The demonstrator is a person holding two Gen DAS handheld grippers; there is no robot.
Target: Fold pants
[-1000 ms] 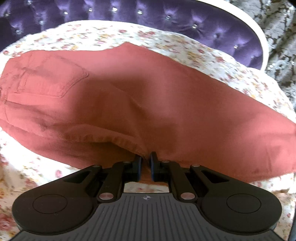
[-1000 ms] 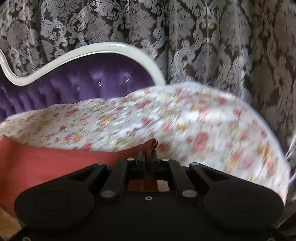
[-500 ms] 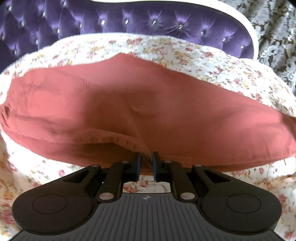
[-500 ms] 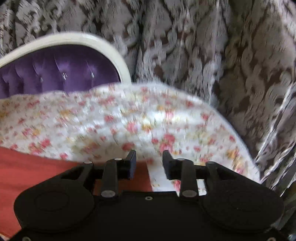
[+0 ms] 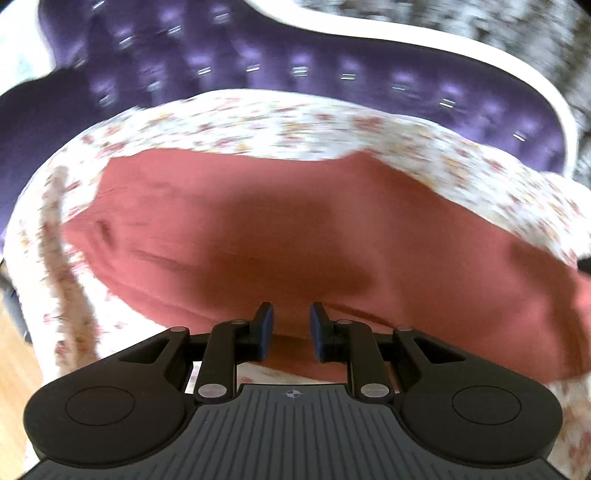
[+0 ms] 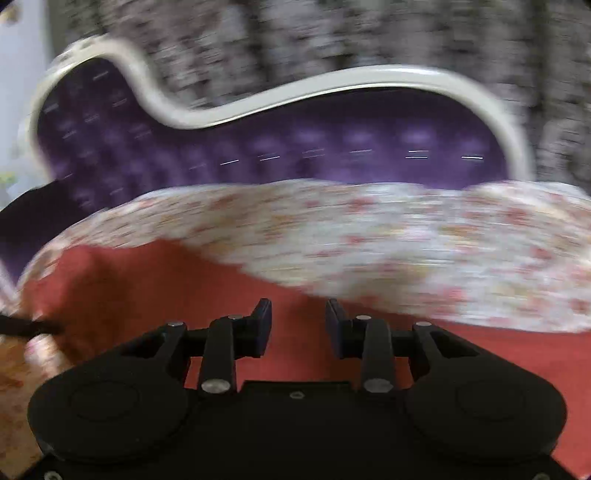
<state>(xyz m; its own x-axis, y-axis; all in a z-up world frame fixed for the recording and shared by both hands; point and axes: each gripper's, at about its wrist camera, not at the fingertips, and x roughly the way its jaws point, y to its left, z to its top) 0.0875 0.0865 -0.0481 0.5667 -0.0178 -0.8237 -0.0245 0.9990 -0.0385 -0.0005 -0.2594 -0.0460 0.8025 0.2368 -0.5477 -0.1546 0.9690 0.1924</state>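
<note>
The rust-red pants (image 5: 295, 236) lie spread flat across the floral sheet (image 5: 258, 125), folded lengthwise into one long band. My left gripper (image 5: 291, 325) is open over the pants' near edge, with nothing between its fingers. In the right wrist view the pants (image 6: 177, 280) fill the lower left and run under my right gripper (image 6: 298, 325), which is open and empty above the cloth. Both views are blurred by motion.
A purple tufted headboard (image 5: 332, 74) with a white curved frame (image 6: 332, 85) stands behind the bed. A patterned grey curtain (image 6: 332, 33) hangs behind it. The bed's left edge and wooden floor (image 5: 14, 332) show at the left.
Both grippers have opened and let go of the pants. Both have pulled back and up; the right wrist view has swung left, so the headboard and more of the pants show.
</note>
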